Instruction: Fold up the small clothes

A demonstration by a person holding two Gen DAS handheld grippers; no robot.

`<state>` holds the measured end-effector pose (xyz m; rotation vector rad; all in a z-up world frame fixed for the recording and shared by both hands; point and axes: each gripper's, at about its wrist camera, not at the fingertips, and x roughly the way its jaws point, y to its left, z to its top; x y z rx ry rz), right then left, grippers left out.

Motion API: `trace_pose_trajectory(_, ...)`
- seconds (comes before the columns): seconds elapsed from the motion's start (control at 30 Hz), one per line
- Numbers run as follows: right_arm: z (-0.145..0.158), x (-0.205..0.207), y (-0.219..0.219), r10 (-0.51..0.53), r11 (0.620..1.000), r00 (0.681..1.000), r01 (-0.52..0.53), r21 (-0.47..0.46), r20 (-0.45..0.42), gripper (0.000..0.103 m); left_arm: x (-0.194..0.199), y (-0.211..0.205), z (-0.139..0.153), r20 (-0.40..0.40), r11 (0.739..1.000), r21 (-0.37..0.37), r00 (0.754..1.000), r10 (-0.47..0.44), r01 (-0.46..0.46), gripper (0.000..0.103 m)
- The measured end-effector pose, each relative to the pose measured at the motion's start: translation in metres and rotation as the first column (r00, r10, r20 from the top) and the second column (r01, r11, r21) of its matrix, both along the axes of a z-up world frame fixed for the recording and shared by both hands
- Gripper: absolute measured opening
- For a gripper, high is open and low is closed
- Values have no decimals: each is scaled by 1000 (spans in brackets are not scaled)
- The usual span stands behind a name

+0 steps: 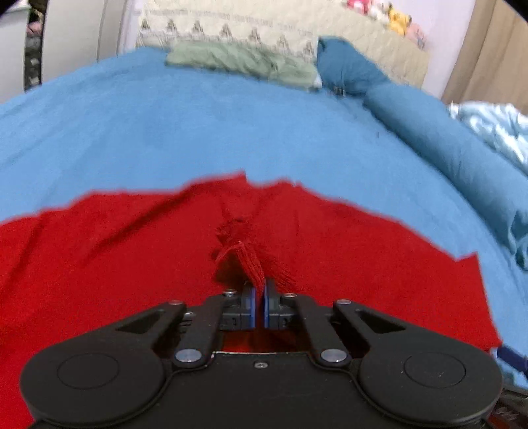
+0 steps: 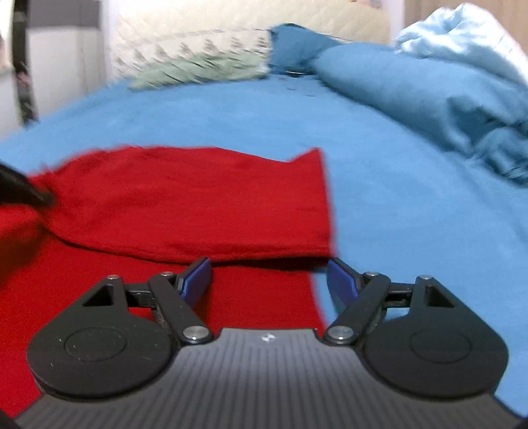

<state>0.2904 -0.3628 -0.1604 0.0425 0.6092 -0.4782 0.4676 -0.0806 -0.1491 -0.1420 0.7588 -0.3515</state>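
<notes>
A red garment (image 1: pixel 132 250) lies spread on the blue bed sheet (image 1: pixel 198 125). My left gripper (image 1: pixel 259 290) is shut on a pinched ridge of the red cloth and holds it slightly raised. In the right wrist view the red garment (image 2: pixel 198 204) has a folded layer lying over a lower layer. My right gripper (image 2: pixel 269 274) is open and empty, just above the garment's right edge near the fold. The other gripper shows as a dark shape (image 2: pixel 19 188) at the left edge.
A green folded cloth (image 1: pixel 244 59) and a patterned pillow (image 1: pixel 231 26) lie at the bed's far end. A dark blue bolster (image 1: pixel 445 138) and a pale blue crumpled blanket (image 2: pixel 462 49) lie along the right side.
</notes>
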Motion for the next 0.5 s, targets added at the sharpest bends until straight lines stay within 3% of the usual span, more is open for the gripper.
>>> trace_pose_trajectory(0.1,-4,7,-4,-63,998,998,62,-17,-27,98,-4,14,27,95,999,-6,995,32,-31,4)
trace_pose_trajectory(0.27,-3,35,-11,-59,998,996,57,-31,-73,97,-13,57,54,208,991,10,970,127,-132,4)
trace_pose_trajectory(0.37,-1,39,-16,-71,997,994,70,-18,-80,97,-18,82,47,198,986,16,967,160,-167,4)
trace_pose_trajectory(0.5,-2,30,-26,-85,996,993,86,9,-80,96,-21,99,18,127,982,41,976,175,-182,4)
